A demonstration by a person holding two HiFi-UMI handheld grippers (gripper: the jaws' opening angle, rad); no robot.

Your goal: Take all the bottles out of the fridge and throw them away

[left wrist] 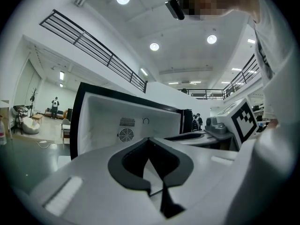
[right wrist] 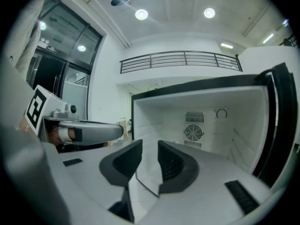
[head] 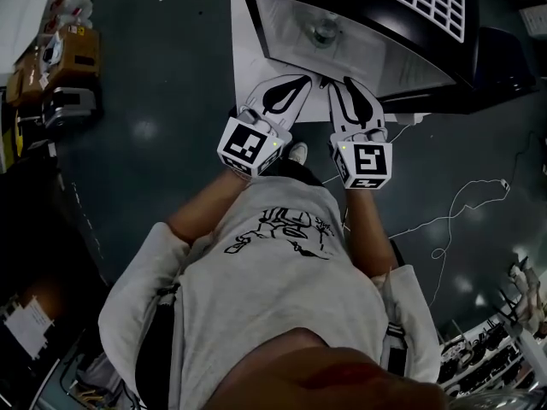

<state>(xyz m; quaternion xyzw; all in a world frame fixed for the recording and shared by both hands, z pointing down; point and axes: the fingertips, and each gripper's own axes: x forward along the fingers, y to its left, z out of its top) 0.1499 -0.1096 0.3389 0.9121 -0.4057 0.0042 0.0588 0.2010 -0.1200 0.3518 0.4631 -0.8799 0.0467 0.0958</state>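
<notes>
While the left gripper [head: 305, 79] is sitting shut and empty, the right gripper [head: 339, 84] is gaping narrowly, empty; that gap is risking toppling the bottle [head: 325, 31] in the fridge [head: 393, 54].

The head camera looks steeply down over the person's chest [head: 273, 263] onto the left claw [head: 291, 88], the right claw [head: 342, 88] and the fridge [head: 359, 32]. Each claw camera sits just behind its own jaws, facing level into that fridge from close by; both share its back-wall fan [left wrist: 125, 135] [right wrist: 193, 133] and glimpse the other claw.
</notes>
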